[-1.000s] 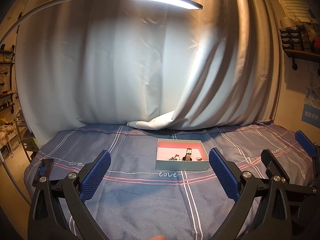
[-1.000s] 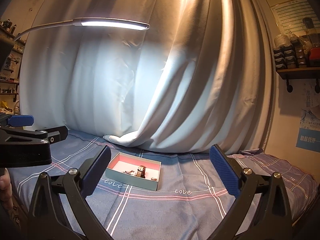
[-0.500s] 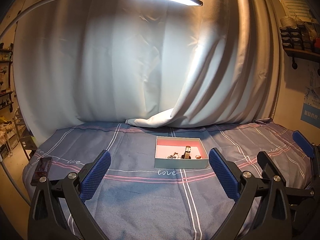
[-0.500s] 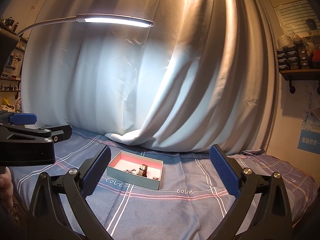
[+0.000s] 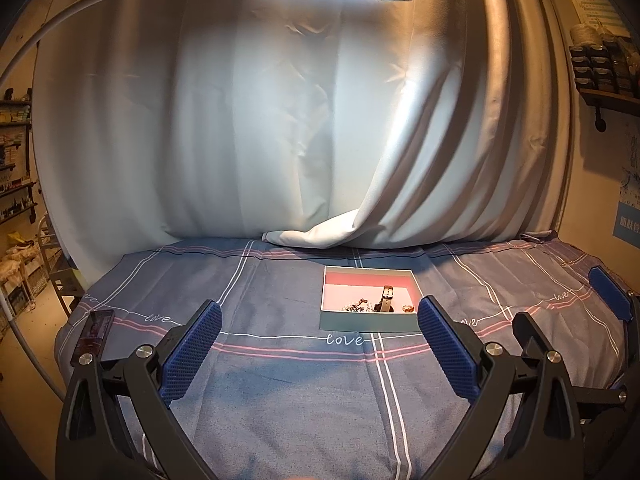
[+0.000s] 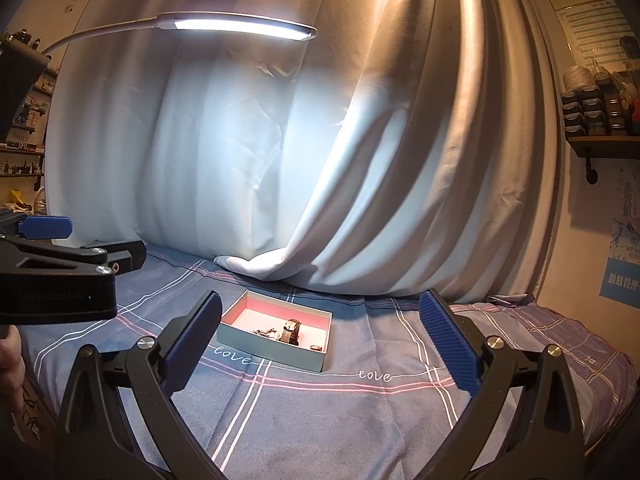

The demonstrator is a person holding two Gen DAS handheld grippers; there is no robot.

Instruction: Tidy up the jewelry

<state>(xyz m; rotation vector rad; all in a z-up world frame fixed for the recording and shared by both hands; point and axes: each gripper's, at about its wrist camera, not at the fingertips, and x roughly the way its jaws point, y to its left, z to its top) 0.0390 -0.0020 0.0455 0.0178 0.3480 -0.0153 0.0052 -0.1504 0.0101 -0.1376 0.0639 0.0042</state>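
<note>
A shallow teal box (image 5: 366, 322) (image 6: 272, 352) with a pink lining sits on the blue plaid cloth. Inside it are a dark-strapped watch (image 5: 386, 299) (image 6: 291, 331), a beaded chain (image 5: 356, 307) (image 6: 264, 332) and a small ring (image 5: 407, 308) (image 6: 316, 347). My left gripper (image 5: 320, 350) is open, hovering well in front of the box with nothing between its blue pads. My right gripper (image 6: 320, 344) is open too, held back from the box. Its fingers (image 5: 610, 298) show at the right edge of the left wrist view.
A small dark phone-like object (image 5: 93, 330) lies at the cloth's left edge. A desk lamp (image 6: 240, 26) arches overhead. White drapery (image 5: 320, 140) closes off the back, its fold spilling onto the cloth. Wall shelves (image 6: 600, 120) hang at the right. A hand (image 6: 10, 356) holds the left gripper.
Both views have tilted slightly upward and drifted; the box sits a little farther right in the left view. Both grippers stay open and nothing in the box has moved.
</note>
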